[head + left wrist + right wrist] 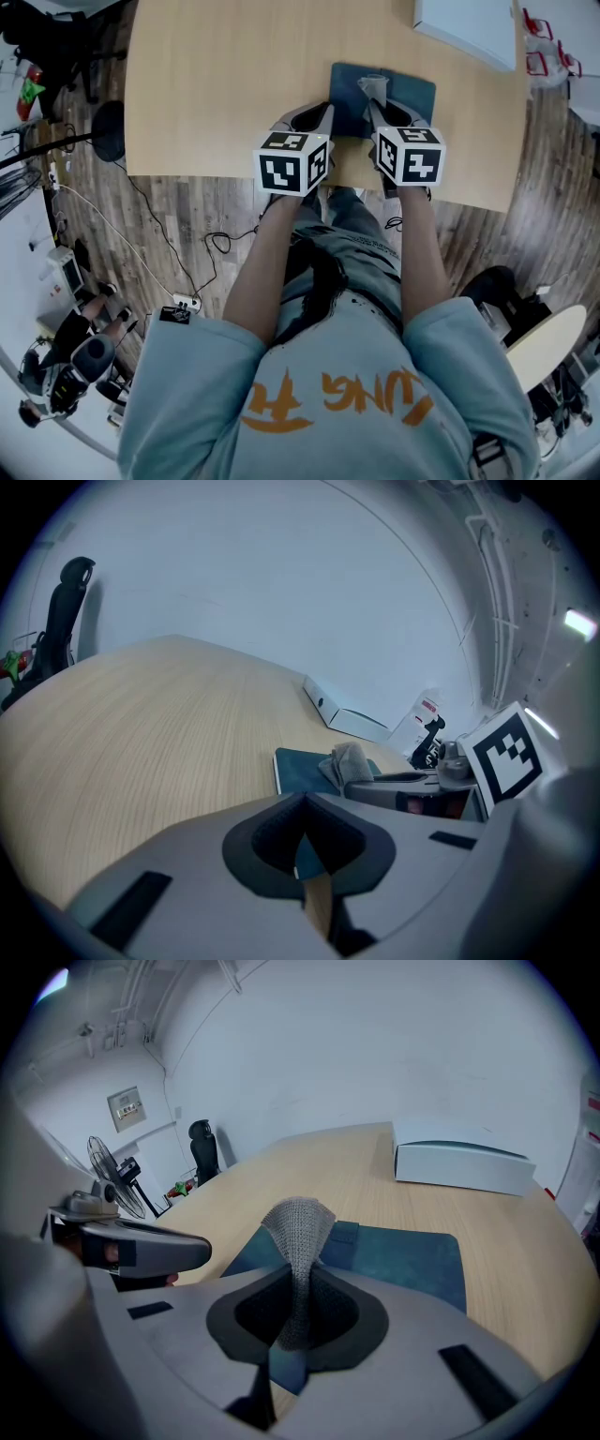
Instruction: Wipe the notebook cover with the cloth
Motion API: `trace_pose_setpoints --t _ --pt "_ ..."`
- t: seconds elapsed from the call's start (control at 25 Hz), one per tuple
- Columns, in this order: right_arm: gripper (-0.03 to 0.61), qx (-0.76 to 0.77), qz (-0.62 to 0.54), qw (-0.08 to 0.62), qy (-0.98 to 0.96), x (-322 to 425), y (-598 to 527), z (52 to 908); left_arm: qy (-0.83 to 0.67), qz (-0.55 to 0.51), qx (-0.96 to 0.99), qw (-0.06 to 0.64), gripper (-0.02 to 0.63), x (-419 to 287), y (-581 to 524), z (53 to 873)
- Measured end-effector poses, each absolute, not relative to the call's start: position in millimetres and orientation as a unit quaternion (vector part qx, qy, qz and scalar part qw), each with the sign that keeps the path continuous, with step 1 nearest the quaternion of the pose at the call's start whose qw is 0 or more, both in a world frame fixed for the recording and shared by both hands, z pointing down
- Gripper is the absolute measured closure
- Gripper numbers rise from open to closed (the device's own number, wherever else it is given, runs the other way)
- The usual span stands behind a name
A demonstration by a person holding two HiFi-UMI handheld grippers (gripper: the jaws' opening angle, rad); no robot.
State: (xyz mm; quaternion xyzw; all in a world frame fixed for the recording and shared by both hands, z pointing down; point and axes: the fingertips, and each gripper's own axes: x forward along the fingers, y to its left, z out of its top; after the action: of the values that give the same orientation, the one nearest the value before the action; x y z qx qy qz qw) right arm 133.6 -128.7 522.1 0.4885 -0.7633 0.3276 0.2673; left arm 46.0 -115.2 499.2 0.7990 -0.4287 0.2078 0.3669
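Press down with the closed, empty left gripper (302, 803) at the near left corner of the dark blue notebook (403, 1255), lying flat on the table (216, 84) near its front edge. Lower the right gripper (298, 1297), clamped on the upstanding grey cloth (298, 1218), and drag in flat, overlapping strokes.

Both arms reach forward, left claw (302, 801) closed, right claw (298, 1283) pinching cloth (299, 1221).
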Motion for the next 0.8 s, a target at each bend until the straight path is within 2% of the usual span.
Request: trace_pose_setpoints --t 0.8 --pt "0.549 0.498 0.324 0.269 -0.758 172.1 -121.8 520.9 -0.432 0.212 0.799 0.359 0.597 76.3 -105.7 496.2"
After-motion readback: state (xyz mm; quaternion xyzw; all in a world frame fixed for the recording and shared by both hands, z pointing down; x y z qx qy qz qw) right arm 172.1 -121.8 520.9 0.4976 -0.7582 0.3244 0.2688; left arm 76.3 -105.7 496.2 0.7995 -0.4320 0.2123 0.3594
